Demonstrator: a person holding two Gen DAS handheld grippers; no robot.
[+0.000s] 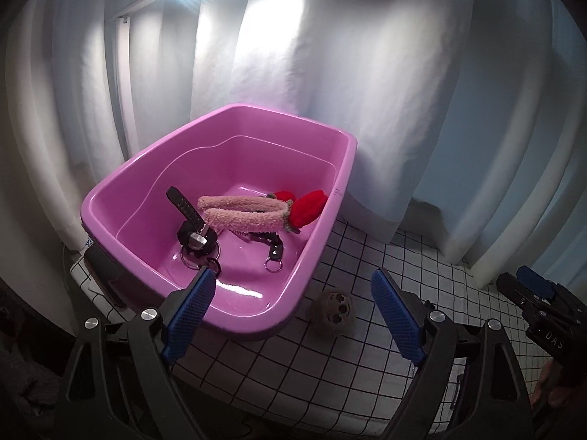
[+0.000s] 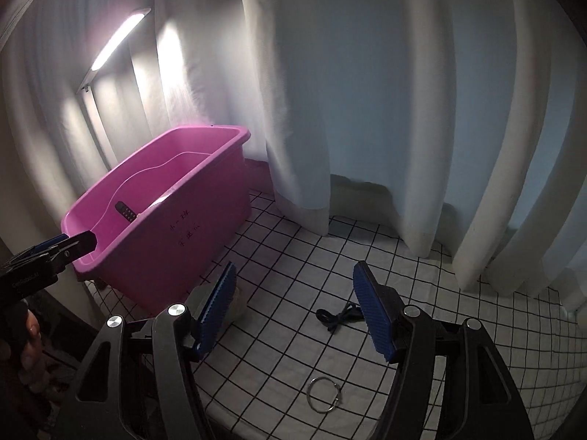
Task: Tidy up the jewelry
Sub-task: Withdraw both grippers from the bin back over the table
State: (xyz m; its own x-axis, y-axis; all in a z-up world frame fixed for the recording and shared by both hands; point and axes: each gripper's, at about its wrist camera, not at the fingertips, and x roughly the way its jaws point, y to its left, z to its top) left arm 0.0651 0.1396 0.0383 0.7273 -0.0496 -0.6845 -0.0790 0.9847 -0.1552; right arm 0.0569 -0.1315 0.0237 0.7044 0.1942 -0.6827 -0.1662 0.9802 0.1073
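Observation:
A pink plastic basin (image 1: 323, 234) stands on the checked cloth at the left. Inside lie a black watch (image 1: 192, 234), a fuzzy pink headband (image 1: 242, 216) with red knitted strawberries (image 1: 310, 203), a black strap with a ring (image 1: 273, 253) and metal rings. My left gripper (image 1: 293, 286) hangs open over the basin's near corner with nothing between its fingers. A brown furry round piece (image 1: 332, 310) lies on the cloth just outside the basin. My right gripper (image 2: 295, 275) is open and empty above the cloth. A black cord (image 2: 337, 317) and a metal ring (image 2: 324, 394) lie beneath it.
White curtains (image 2: 304, 110) hang close behind the table and brush the basin's far side. A lamp bar (image 2: 117, 40) glows at the upper left. The checked tablecloth (image 2: 458, 330) stretches to the right. A hand (image 2: 31, 333) grips the left tool's handle.

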